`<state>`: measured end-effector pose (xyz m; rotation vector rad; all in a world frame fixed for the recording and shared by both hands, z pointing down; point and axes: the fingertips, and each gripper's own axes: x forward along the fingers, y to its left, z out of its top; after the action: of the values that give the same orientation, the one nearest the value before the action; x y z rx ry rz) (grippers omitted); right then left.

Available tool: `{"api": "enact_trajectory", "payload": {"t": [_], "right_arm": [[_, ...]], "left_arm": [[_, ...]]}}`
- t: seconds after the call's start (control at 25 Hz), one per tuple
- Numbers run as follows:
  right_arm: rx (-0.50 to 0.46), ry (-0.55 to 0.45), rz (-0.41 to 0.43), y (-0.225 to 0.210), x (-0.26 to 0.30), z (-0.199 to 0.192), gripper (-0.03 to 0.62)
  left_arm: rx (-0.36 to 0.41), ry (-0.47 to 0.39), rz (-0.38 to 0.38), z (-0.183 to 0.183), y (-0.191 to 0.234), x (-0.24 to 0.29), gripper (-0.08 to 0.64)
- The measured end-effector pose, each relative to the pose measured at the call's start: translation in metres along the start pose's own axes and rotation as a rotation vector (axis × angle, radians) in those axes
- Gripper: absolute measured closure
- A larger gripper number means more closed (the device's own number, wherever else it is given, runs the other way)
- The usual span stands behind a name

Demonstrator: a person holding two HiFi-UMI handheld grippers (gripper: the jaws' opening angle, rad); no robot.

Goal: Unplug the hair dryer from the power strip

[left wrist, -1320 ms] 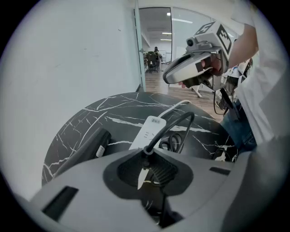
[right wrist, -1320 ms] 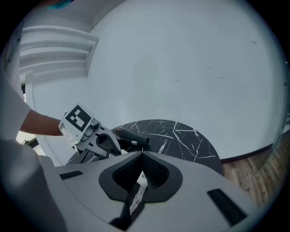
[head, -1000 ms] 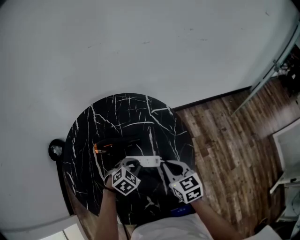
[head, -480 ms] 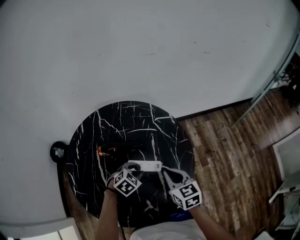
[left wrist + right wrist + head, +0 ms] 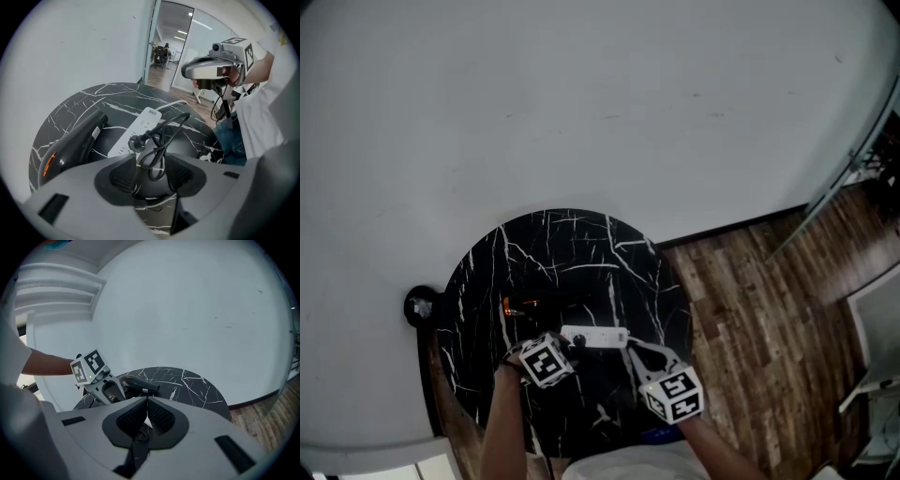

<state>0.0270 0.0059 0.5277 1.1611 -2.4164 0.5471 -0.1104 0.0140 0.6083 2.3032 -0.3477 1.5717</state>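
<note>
**Left gripper**: the jaws are spreading, with both pads clear of any surface. A loop of the thin black rubber cord lies between the jaws, unpinched. Compared with the head views of the previous second, this gripper has drawn back from the strip's end toward the person and tipped more steeply down.

**Just ahead of the jaws:** the black round-bodied plug lies on its side on the tabletop. It touches or nearly touches the near edge of the long white plastic power strip and does not appear seated in any socket.

**Ahead and to the left:** the black hair dryer, with an orange light at its near end, rests beside the strip.

**Beneath everything:** the round black white-veined marble table.

**Right gripper**: the jaws are pressed together at the strip's far end. A sliver of white shows at the pads; whether it is pinched cannot be told.

**Reading:** the letting-go and the freed plug suggest that the unplugging is done. What remains is probably to withdraw both tools without snagging the cord loop.
</note>
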Motion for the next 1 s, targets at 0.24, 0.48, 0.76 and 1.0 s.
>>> {"api": "enact_trajectory", "payload": {"t": [0.24,0.48,0.76,1.0], "right_arm": [[0.025,-0.002,-0.025,0.0,-0.003,0.008,0.591],[0.019,-0.046,-0.047,-0.003,-0.004,0.023,0.591],[0.046,-0.206,-0.079,-0.005,-0.013,0.068,0.591],[-0.02,-0.278,-0.104,-0.001,-0.024,0.096,0.591]], "left_arm": [[-0.085,-0.117,0.075,0.001,0.013,-0.02,0.39],[-0.262,-0.399,0.238,0.029,0.03,-0.059,0.391],[-0.306,-0.674,0.309,0.072,0.016,-0.11,0.469],[-0.454,-0.785,0.426,0.083,0.02,-0.143,0.56]]}}
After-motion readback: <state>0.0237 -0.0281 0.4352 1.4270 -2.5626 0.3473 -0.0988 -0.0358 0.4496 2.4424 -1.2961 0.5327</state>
